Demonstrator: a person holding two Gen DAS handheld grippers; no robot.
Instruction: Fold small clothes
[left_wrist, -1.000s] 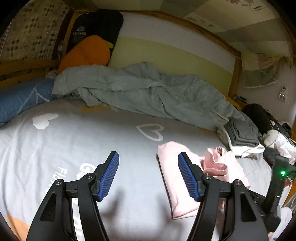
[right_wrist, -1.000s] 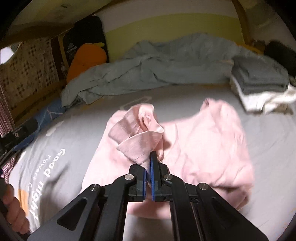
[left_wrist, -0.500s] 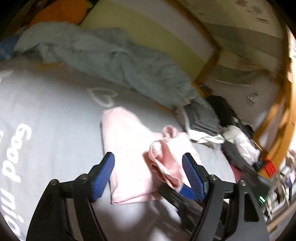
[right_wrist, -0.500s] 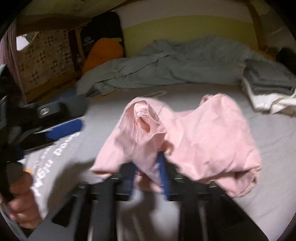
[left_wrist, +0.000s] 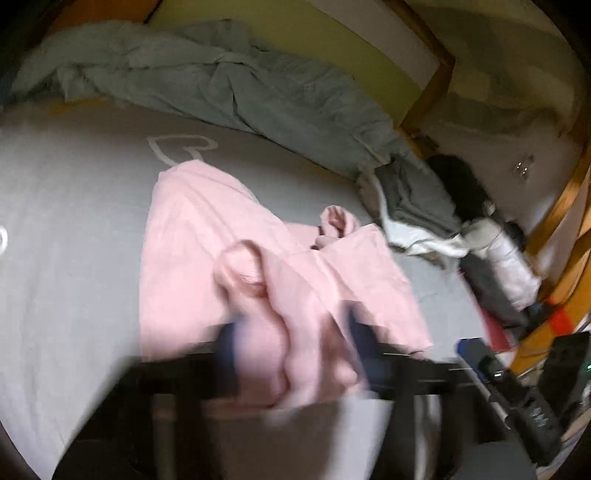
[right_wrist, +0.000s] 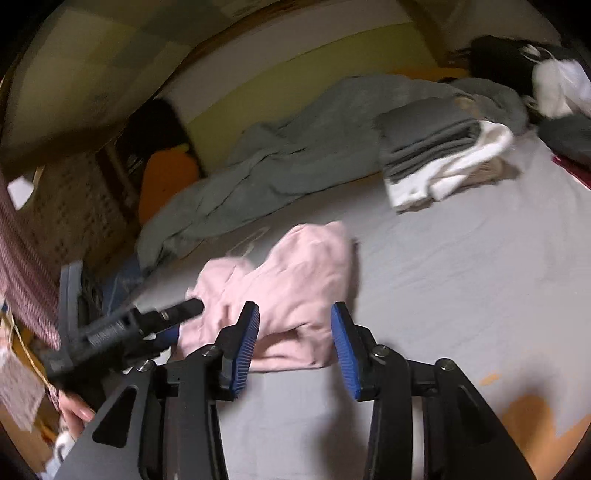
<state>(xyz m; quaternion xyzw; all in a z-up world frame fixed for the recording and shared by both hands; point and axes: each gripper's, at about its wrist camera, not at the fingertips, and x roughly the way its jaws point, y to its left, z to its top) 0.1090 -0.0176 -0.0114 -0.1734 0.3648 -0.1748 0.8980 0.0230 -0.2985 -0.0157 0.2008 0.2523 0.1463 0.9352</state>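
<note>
The left gripper (left_wrist: 291, 354), its jaws just closing, is clamped on a bunched fold of the pink garment (left_wrist: 207, 236). The right gripper (right_wrist: 293, 347), its jaws just opening, is released, nothing gripped. The garment is spread on the grey bedsheet (right_wrist: 461, 280).

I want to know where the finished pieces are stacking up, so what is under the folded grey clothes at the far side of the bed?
Under the folded grey clothes lies a white garment, sticking out below them on the grey bedsheet. Anything deeper in the pile is covered.
</note>
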